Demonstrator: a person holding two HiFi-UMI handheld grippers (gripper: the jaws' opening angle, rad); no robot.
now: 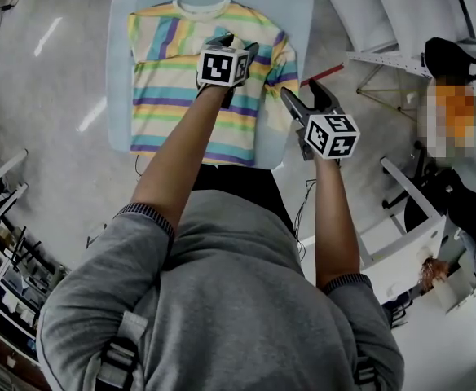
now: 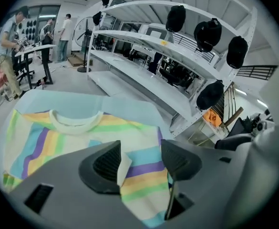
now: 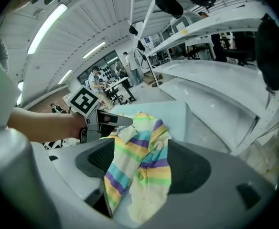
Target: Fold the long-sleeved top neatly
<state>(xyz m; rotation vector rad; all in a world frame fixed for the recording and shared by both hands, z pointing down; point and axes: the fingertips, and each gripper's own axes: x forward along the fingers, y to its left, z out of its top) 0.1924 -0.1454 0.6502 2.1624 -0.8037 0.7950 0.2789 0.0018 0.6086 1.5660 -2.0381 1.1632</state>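
A long-sleeved top (image 1: 173, 80) with pastel yellow, green, blue and purple stripes lies front-up on a light blue table (image 1: 291, 6), collar at the far edge. My left gripper (image 1: 238, 46) hovers over its right chest area; in the left gripper view it (image 2: 140, 159) stands open, with a pale fold of the cloth (image 2: 123, 165) lying against the left pad. My right gripper (image 1: 301, 92) is at the top's right edge. Its jaws stand wide apart (image 3: 142, 159) with the bunched right sleeve (image 3: 134, 151) lying loose between them and draping toward the camera.
White shelving (image 1: 401, 23) runs past the table's right side, with black helmets (image 2: 206, 32) hung on it. A red-handled tool (image 1: 323, 73) lies by the table's right edge. People stand at a desk (image 2: 29, 49) far off to the left. Clutter lines the floor at left (image 1: 2, 243).
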